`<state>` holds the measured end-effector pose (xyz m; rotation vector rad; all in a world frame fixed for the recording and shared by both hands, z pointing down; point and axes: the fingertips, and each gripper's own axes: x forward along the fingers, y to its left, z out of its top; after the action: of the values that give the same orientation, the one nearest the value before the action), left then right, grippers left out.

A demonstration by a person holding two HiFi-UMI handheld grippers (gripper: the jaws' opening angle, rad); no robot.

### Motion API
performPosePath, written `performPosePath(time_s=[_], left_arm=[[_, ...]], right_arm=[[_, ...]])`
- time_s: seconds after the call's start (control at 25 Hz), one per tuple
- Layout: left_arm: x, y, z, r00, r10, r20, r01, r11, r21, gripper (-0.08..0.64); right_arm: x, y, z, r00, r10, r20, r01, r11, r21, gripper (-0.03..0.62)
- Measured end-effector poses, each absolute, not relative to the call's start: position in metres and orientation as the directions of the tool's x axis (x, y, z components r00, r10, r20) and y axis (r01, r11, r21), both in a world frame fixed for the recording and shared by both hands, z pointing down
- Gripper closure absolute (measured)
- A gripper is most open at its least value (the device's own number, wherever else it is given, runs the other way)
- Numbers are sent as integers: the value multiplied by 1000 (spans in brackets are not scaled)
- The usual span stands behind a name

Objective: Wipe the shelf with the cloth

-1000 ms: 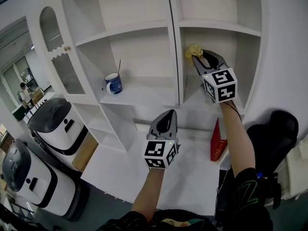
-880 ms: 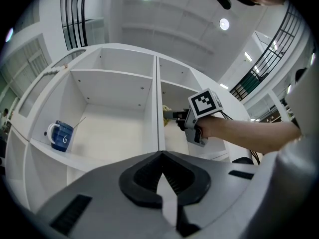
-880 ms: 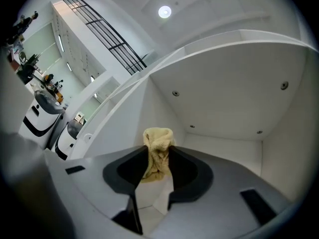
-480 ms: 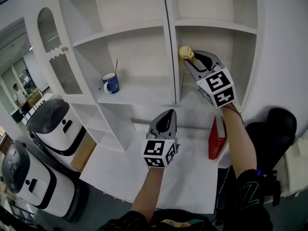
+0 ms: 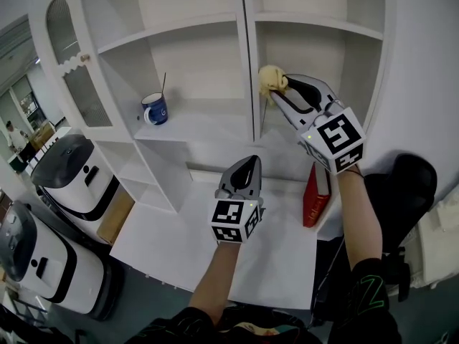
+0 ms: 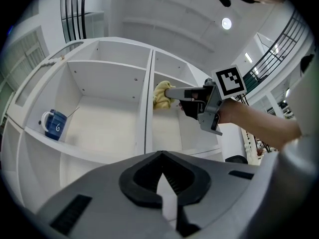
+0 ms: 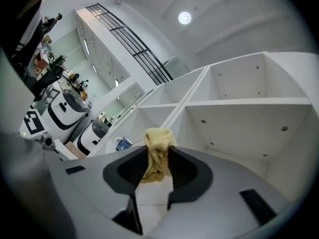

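A crumpled yellow cloth [image 5: 272,80] is pinched in my right gripper [image 5: 281,90], raised beside the upright divider of the white shelf unit [image 5: 248,56], at the right-hand middle compartment. In the right gripper view the cloth [image 7: 157,151] bulges out past the shut jaws. The left gripper view shows the same cloth [image 6: 162,94] against the divider. My left gripper [image 5: 244,169] hangs lower, over the white counter [image 5: 172,242], jaws shut with nothing between them.
A blue mug [image 5: 154,110] with a stick in it stands on the left shelf board. A red book [image 5: 312,196] leans upright at the counter's right end. White rounded machines [image 5: 64,178] stand on the floor to the left. A dark chair [image 5: 401,185] sits at right.
My right gripper with the cloth has drifted left and slightly toward me along the divider. The left gripper has stayed low and nearly still.
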<state>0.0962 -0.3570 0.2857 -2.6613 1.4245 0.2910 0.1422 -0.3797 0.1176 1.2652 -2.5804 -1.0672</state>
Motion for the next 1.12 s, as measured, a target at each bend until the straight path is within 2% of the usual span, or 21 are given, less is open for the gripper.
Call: performPosePath(time_s=[0.12,0.36,0.52,0.72,1.12], left_arm=[[96,-357,289,543,-814,-209,-833,-553,-14,566],[93,-359,290,542,-817,-197,-836,-547,-29,566],[89,-359,291,541,-818,-194,-837,-547,-29,566],[85,-361,293,534,-823,-194,-841,-541,-23,566],[83,-352,291,537,-817,-210,-833,-553,19,566]], right_arm=[[152,-378,121,-672,-704,-231,-675,453,582,460],[176,-413,141,-605,-782,-147,-690,423,588,459],[182,-443,151,-559,-828,-46,-660,410,630,459],[173,-475,174,-520,-844,127,-562,451,694,459],[154,-470,193,-565,-802,195,-523,531,667,460]])
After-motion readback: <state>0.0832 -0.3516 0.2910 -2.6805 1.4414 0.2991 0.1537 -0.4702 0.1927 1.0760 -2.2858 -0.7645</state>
